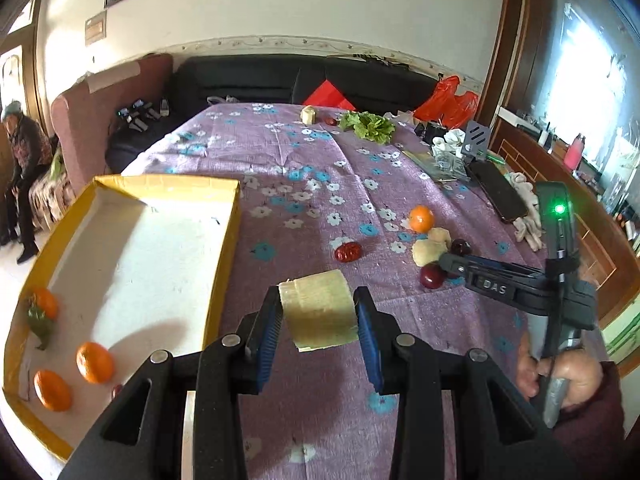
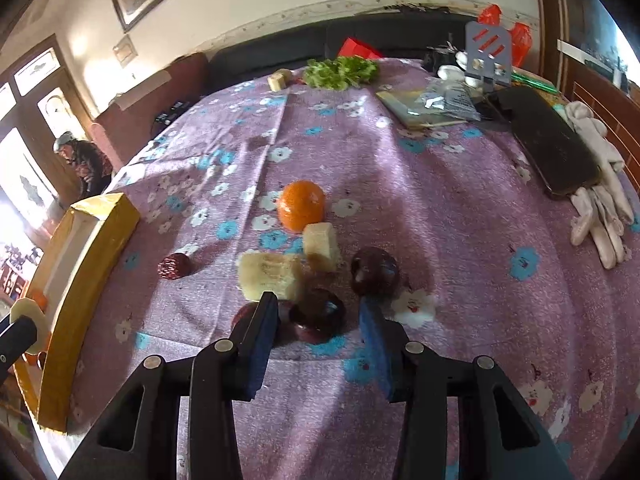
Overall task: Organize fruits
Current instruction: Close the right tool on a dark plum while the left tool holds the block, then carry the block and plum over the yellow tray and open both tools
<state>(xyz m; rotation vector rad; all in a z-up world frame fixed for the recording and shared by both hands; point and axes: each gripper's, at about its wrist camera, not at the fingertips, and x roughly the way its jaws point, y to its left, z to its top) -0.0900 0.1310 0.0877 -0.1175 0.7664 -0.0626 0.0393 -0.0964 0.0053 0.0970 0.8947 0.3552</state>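
Here the left tongs (image 1: 318,310) clamp a pale fibrous chunk (image 1: 318,312) beside the yellow box (image 1: 224,240), while the right tongs (image 2: 318,314) straddle, seemingly without touching, a glossy dark plum (image 2: 318,312).

The left tongs (image 1: 318,310), filling the lower middle of the left wrist view, are showing two matte black arms with triangular cut-outs, each carrying round silver screws at the joints. Their fingers (image 1: 267,322) are wearing blue ribbed pads on the inner faces. The right tongs (image 2: 316,320), at the bottom of the right wrist view, are showing the same black arms, silver screws and blue pads. Seen from the side at the right of the left wrist view, the right tool is bearing white letters and a glowing green light on its grey handle. The hand (image 1: 560,376) around that handle is coming out of a dark maroon sleeve (image 1: 592,432).
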